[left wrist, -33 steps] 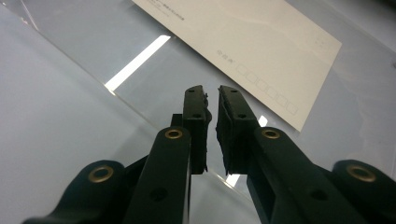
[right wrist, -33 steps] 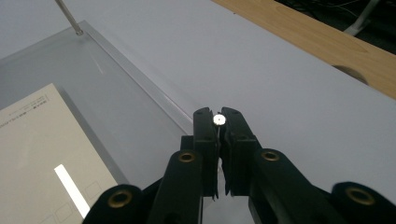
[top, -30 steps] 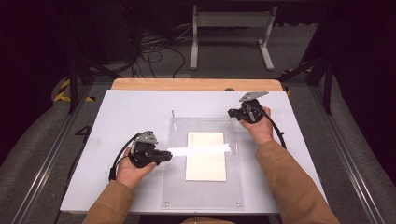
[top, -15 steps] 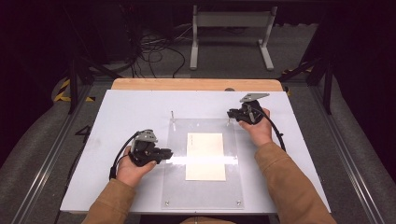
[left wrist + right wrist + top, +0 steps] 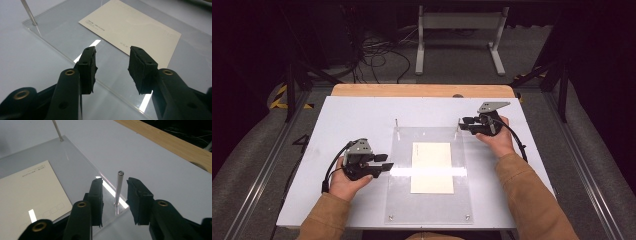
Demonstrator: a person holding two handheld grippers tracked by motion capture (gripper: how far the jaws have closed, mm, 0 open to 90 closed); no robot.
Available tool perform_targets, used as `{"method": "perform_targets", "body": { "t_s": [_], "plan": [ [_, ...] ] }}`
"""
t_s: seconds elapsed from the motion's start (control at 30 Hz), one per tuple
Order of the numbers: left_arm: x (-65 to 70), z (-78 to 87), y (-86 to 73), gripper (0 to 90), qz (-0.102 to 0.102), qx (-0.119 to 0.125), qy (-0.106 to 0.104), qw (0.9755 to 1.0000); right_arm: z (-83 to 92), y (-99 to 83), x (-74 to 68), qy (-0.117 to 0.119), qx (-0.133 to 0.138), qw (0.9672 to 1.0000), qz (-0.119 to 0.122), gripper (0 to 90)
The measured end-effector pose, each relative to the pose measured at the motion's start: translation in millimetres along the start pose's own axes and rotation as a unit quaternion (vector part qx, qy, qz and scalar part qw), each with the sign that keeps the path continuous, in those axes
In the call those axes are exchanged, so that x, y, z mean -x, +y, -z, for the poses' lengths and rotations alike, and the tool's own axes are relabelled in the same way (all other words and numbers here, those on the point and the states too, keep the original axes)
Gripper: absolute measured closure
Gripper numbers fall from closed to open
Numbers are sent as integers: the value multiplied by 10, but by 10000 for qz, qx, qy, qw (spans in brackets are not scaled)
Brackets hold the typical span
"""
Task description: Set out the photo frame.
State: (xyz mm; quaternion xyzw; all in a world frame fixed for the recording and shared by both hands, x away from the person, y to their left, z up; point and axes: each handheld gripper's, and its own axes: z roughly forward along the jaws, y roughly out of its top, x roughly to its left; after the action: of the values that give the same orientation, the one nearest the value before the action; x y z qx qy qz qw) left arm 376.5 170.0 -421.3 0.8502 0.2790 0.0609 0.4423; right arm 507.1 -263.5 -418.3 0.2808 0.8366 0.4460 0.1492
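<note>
A clear acrylic plate (image 5: 404, 200) lies in the middle of the white table, with a cream card (image 5: 432, 166) flat on it. A thin metal pin (image 5: 397, 125) stands at its far left corner. My left gripper (image 5: 388, 167) rests at the plate's left edge, pointing right. Its jaws have just been opening, and the left gripper (image 5: 112, 58) stands open over the plate (image 5: 62, 30) edge, short of the card (image 5: 132, 27). My right gripper (image 5: 462, 123) is at the far right corner. Its jaws have also just been opening: the right gripper (image 5: 113, 185) stands open either side of the upright pin (image 5: 119, 180), not touching it.
A wooden strip (image 5: 422, 90) runs along the table's far edge. Behind it on the floor are a white stand (image 5: 459, 30) and loose cables (image 5: 377, 55). Metal rails (image 5: 267, 165) flank the table on both sides. The white tabletop (image 5: 357, 115) lies bare around the plate.
Both grippers' jaws stand wider apart than in the earlier frames. Both hands have stayed where they were, and the plate and card have not moved.
</note>
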Motion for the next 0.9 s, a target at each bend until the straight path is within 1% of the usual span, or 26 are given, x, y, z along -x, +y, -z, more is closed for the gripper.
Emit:
{"method": "perform_targets", "body": {
  "t_s": [0.03, 0.07, 0.1, 0.13, 0.17, 0.27, 0.3, 0.33, 0.5, 0.57, 0.6, 0.63, 0.7, 0.77, 0.83, 0.9],
  "plan": [
    [1, 4, -8, 573, 12, -5, 6, 10000, -27, -8, 8, 30, -14, 10000, 14, 667],
    [-3, 7, -13, 573, -31, -15, 23, 10000, -52, -15, 13, 93, -21, 10000, 9, 671],
    [0, 9, -16, 572, -41, -16, 53, 10000, -86, -26, 15, 87, -62, 9999, 4, 670],
    [13, 6, -19, 573, 21, 3, 36, 10000, -115, -36, 18, 91, -82, 9999, -8, 670],
    [14, 8, -19, 572, 5, 6, 33, 10000, -142, -45, 20, 98, -97, 9999, -23, 670],
    [20, 7, -19, 572, -36, -8, 57, 10000, -203, -62, 16, -1, -150, 9999, -39, 700],
    [29, 0, -21, 573, -4, -11, 24, 10000, -225, -63, 14, -47, -171, 9998, -65, 714],
    [34, -6, -22, 573, -16, -19, 45, 10000, -241, -60, 9, -70, -196, 9997, -91, 725],
    [46, -4, -23, 574, -25, -14, 56, 10000, -319, -7, -20, -166, -297, 9994, -52, 765],
    [38, 3, -20, 575, -105, -22, 46, 9999, -329, 0, -8, -210, -295, 9993, -69, 802],
    [40, 5, -21, 575, -101, -19, 45, 9999, -332, 1, 0, -233, -301, 9992, -99, 813],
    [43, 6, -22, 576, -88, -19, 48, 9999, -336, 2, 5, -271, -320, 9991, -81, 822],
    [49, 4, -25, 576, -78, -20, 57, 10000, -346, 13, 3, -256, -339, 9991, -53, 836],
    [57, -3, -30, 577, -67, -15, 34, 10000, -354, 31, -10, -301, -393, 9988, -34, 842],
    [64, -1, -34, 578, -63, -22, 37, 10000, -359, 43, -2, -302, -437, 9984, -205, 846],
    [64, 6, -39, 579, -93, -33, 61, 9999, -371, 68, -16, -391, -513, 9976, -251, 847]
  ]
}}
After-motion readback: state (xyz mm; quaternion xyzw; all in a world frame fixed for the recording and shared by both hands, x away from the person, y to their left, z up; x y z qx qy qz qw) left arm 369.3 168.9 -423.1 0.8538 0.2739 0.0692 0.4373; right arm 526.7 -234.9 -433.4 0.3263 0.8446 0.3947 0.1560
